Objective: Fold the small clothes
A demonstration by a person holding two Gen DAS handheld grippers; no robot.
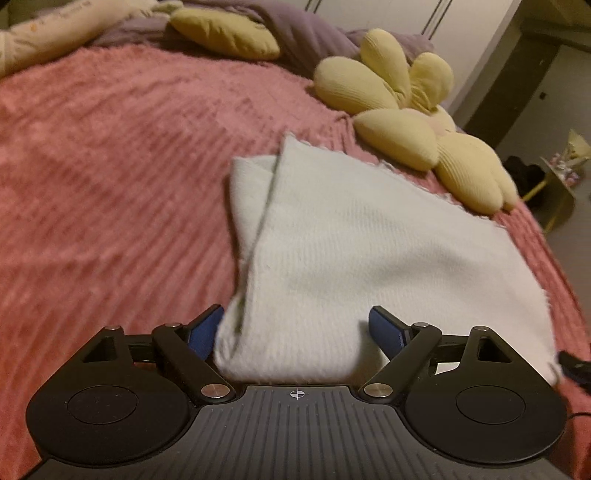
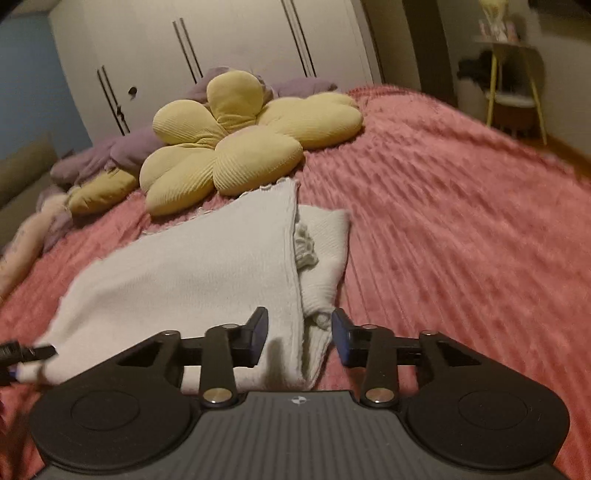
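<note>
A small white knit garment (image 1: pixel 354 251) lies partly folded on the pink bedspread (image 1: pixel 110 166). My left gripper (image 1: pixel 295 328) is open, its blue-padded fingers on either side of the garment's near left corner. In the right wrist view the garment (image 2: pixel 192 273) lies ahead with a folded sleeve part (image 2: pixel 325 240) at its right. My right gripper (image 2: pixel 300 334) is open, its fingers straddling the garment's near right edge. The other gripper's tip (image 2: pixel 33 352) shows at the garment's left corner.
A yellow flower-shaped pillow (image 2: pixel 236 144) lies just beyond the garment, also in the left wrist view (image 1: pixel 406 122). Purple bedding (image 1: pixel 295 33) and a cream pillow (image 1: pixel 55 33) lie at the head. A yellow-legged side table (image 2: pixel 513 88) stands off the bed. White wardrobe doors (image 2: pixel 221 44) stand behind.
</note>
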